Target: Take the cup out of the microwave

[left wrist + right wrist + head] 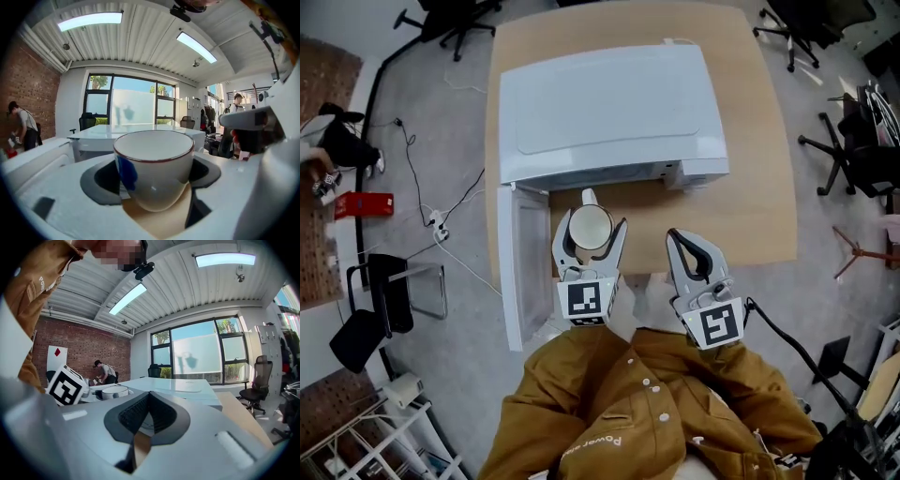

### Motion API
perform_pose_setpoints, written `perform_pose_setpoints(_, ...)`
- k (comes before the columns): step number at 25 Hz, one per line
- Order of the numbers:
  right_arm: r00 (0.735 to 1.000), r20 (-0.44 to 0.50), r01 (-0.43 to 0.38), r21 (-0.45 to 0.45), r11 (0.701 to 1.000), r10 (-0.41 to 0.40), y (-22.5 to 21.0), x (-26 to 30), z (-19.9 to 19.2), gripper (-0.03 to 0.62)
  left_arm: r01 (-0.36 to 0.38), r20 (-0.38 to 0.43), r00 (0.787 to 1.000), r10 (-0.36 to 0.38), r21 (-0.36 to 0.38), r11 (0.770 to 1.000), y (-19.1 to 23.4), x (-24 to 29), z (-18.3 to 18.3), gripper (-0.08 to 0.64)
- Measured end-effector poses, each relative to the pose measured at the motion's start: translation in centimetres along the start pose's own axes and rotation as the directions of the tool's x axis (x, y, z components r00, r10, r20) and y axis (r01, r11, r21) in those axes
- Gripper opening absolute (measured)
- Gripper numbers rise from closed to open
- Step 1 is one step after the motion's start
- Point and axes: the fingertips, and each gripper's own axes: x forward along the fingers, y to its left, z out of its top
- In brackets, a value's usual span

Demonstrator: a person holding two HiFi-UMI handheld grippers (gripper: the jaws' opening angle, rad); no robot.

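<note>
A white cup (589, 227) with a dark red rim and a blue patch sits between the jaws of my left gripper (590, 234), held upright over the table in front of the microwave (609, 112). The left gripper view shows the cup (153, 166) filling the gap between both jaws. The microwave door (517, 262) hangs open to the left of the cup. My right gripper (693, 251) stands beside it to the right, jaws closed together with nothing between them; the same gripper (145, 416) shows its pads meeting.
The wooden table (759, 178) carries the white microwave at its middle. Office chairs (848, 155) stand to the right and at the back. A black chair (380, 300) and cables lie on the floor at left. A person (105, 372) stands far off by the brick wall.
</note>
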Motion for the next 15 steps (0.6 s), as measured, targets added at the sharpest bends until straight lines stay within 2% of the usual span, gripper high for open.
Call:
perform_pose_setpoints(5,0.999,0.033,-0.011,-0.048,0.999,0.013,-0.6,-0.1,1.9,0.006,0.054,0.049,0.997,-0.055,0.03,0.998,-3.2,-3.3,4.3,0.391)
perform_pose_setpoints(10,1.0,0.014,0.012,-0.116,0.993,-0.01,-1.7,0.1,2.2,0.005,0.06,0.011,0.998,-0.06,0.019,0.998,-4.3,-5.2,4.8,0.391)
perform_pose_setpoints(15,0.999,0.028,0.032,-0.106,0.994,-0.029,-1.9,-0.1,2.9,0.005,0.051,0.012,0.999,-0.051,-0.003,0.999,-4.6,-5.9,5.1,0.391)
